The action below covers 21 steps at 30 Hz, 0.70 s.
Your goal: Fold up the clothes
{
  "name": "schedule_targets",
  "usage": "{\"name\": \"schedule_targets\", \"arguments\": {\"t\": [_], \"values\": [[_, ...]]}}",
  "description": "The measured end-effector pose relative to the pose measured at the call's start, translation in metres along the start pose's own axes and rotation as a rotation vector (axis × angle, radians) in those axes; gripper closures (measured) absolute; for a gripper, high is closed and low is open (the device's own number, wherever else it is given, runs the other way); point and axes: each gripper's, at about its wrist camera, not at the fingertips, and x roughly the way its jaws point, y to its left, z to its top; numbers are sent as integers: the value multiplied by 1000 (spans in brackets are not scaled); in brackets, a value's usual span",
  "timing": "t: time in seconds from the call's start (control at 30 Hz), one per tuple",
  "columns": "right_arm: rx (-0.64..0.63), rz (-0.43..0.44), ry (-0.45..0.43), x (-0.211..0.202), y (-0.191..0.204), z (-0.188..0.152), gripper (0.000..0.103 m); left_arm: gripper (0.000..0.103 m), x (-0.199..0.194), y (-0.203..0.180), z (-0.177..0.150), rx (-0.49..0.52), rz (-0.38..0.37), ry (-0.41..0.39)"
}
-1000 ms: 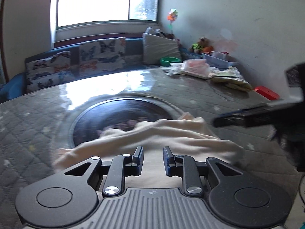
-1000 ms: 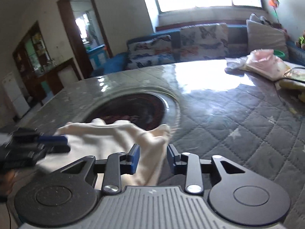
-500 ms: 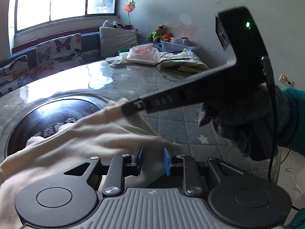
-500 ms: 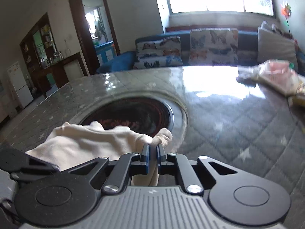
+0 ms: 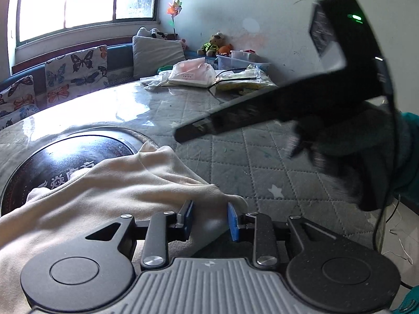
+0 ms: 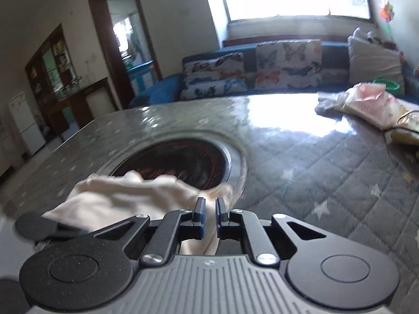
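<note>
- Quilted grey table (image 5: 262,162) carries a cream garment (image 5: 104,191) near its dark round inset.
- Left tool (image 5: 210,219) gapes over cloth.
- Right tool (image 6: 209,213) pinches the garment's edge.

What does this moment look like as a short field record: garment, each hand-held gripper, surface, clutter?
garment: cream garment, crumpled, partly over the dark round inset
left hand-held gripper: jaws apart, straddling a corner of the cloth, not clamped
right hand-held gripper: jaws nearly closed on a cloth edge
surface: grey quilted table cover with stars
clutter: pink-and-white packages at the far edge
fold status: no neat fold visible yet
</note>
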Motion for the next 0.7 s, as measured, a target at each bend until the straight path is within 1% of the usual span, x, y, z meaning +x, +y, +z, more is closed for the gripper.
{"name": "schedule_targets", "arguments": {"t": [0.1,0.2,0.33,0.57,0.67,0.7], "values": [[22,29,56,-6,-3,-14,96,71,0,0,-1,-1,-2,-2],[46,47,94,-5,-6,-27,96,70,1,-1,-3,0,0,-2],[68,87,105,-1,-5,-38,96,69,1,-1,-3,6,2,-3],[63,166,98,0,-7,-38,96,66,1,-1,-6,0,-1,-8],[124,209,110,6,-16,-41,95,63,2,-2,-7,4,-4,-12],[171,234,111,9,-22,-43,95,62,2,-2,-7,5,-4,-13]]}}
